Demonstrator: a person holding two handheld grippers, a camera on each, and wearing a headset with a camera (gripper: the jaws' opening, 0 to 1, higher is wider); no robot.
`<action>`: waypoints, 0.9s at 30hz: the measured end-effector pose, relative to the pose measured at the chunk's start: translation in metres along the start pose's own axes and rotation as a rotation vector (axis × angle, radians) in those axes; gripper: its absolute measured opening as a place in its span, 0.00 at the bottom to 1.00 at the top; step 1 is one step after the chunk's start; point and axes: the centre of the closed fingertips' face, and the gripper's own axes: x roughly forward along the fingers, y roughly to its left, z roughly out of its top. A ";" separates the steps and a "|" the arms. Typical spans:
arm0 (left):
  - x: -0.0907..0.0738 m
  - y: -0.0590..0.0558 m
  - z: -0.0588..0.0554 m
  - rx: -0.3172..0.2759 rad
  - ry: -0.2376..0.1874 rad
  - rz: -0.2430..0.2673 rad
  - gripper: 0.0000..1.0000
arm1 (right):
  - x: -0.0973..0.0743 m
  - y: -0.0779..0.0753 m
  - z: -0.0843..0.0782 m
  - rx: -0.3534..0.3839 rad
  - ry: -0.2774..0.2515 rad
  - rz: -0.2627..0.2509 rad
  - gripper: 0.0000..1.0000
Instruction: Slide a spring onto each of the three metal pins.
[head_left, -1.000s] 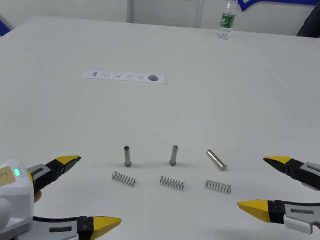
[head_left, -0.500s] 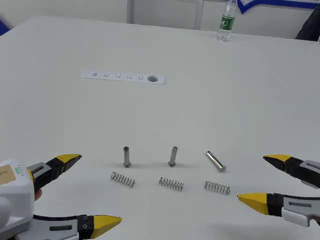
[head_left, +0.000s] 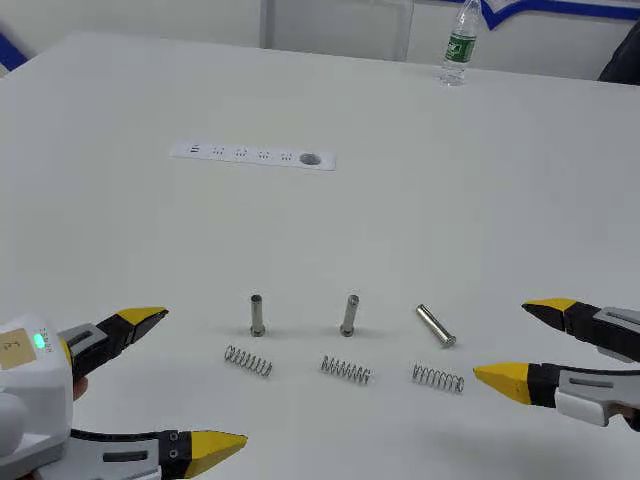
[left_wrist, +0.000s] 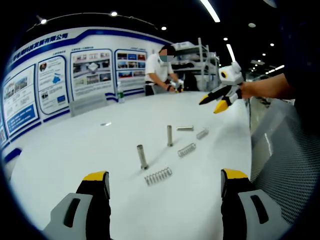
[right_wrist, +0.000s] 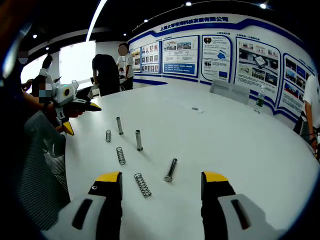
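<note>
On a white table, a person is working with a tool in each hand. Standing upright at the far edge, a green-labelled bottle is the lone container; whether it is holding anything cannot be told.

Compared with a second ago, the left gripper is keeping its place at the near left, jaws spread wide and gripping nothing. The pins and springs are lying where they were. The right gripper is edging inward from the near right, its lower tip closing on the right spring without touching it. Its jaws are apart and empty, though slightly narrower than before.

The left pin is standing upright, long axis vertical, wider end down. The left spring is lying flat just in front of it, long axis running left to right. The middle pin is standing the same way, with the middle spring lying crosswise before it. The right pin is lying on its side, long axis running diagonally from far left to near right, wider end pointing near right. The right spring is lying flat just in front of it, also left to right. Every spring is sitting apart from its pin. Beyond the row, a power strip is lying flat, long axis left to right.
</note>
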 end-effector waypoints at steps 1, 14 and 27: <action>0.000 0.000 0.000 -0.001 0.000 0.000 0.93 | 0.001 -0.001 0.001 -0.003 0.000 -0.001 0.64; -0.002 -0.002 0.001 0.005 0.005 0.003 0.93 | 0.017 -0.016 0.012 -0.019 0.065 -0.014 0.57; -0.002 -0.002 0.002 0.011 0.003 0.002 0.93 | 0.041 -0.034 0.025 -0.026 0.162 -0.048 0.44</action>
